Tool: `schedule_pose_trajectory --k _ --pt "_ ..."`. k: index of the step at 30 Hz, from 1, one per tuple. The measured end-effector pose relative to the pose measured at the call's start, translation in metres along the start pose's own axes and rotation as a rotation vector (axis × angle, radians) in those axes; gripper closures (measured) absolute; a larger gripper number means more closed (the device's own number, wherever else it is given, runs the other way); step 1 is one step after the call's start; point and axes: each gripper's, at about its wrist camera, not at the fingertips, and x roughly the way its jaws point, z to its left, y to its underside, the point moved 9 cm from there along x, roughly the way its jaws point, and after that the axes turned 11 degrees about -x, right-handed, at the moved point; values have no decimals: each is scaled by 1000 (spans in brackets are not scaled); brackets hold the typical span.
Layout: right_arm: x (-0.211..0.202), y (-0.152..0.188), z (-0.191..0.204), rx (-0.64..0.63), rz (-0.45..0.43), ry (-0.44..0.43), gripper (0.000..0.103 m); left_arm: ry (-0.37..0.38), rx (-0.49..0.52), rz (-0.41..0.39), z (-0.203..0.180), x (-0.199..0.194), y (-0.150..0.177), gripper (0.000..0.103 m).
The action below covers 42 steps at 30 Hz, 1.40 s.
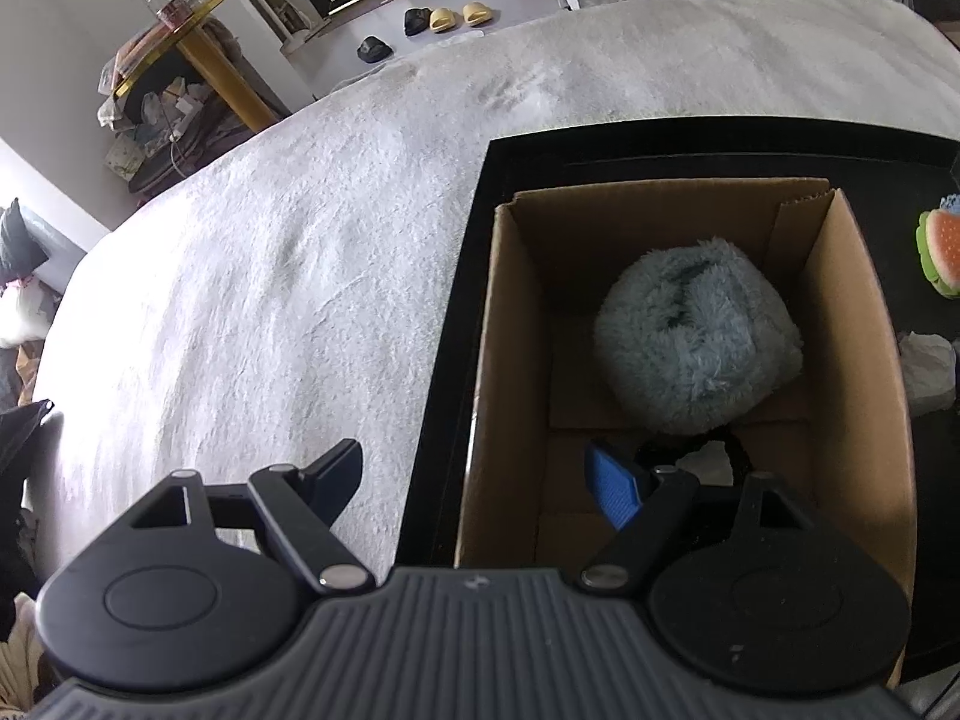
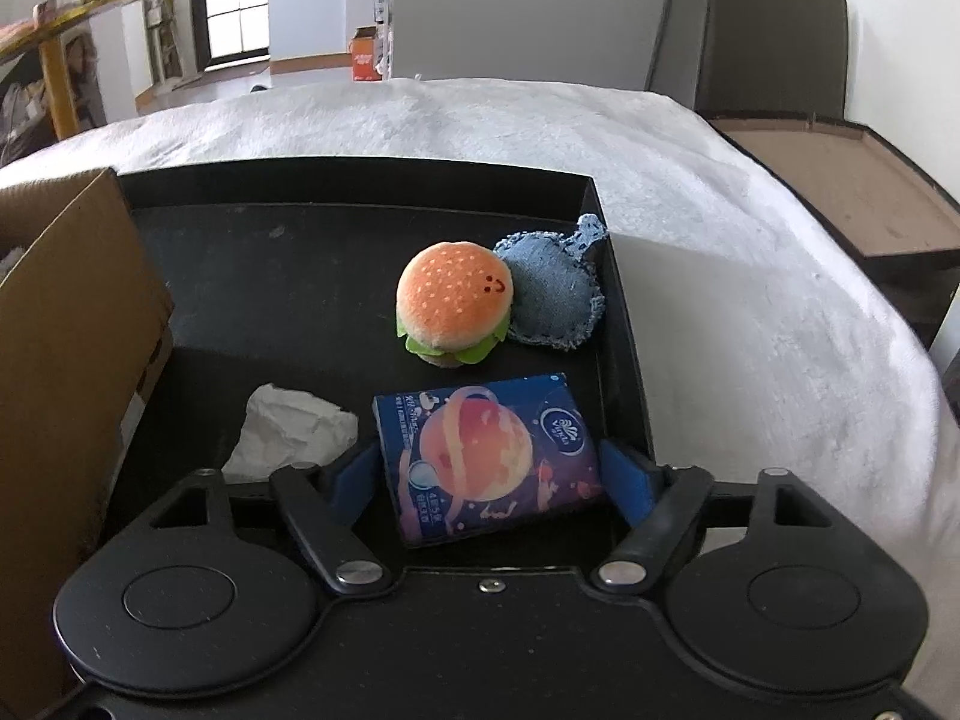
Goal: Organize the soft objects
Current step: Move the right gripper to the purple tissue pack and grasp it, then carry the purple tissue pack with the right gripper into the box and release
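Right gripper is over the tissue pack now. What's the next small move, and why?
Probably close the right gripper on the tissue pack. The pack lies between its blue fingers, which do not clearly press on it, so it is not yet held. The cardboard box to the left already holds a fluffy blue toy and has room.

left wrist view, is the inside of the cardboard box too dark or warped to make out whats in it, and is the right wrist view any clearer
Left wrist view: fisheye bends the cardboard box walls, its left inner wall is shadowed, yet the fluffy blue-grey plush reads clearly. Right wrist view: evenly lit, burger plush and tissue pack sharp; edges curve, window glare far back.
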Motion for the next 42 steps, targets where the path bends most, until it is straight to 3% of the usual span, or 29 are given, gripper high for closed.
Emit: schedule_pose_trajectory --k 5,19,42 --pt "-5 4 6 -47 21 -9 29 10 -12 -7 8 -8 6 23" --pt "-39 3 9 -19 -5 -57 31 54 -32 -44 22 -28 12 23" --pt "-111 -53 17 1 -136 -93 31 138 -88 -36 50 -37 22 23"
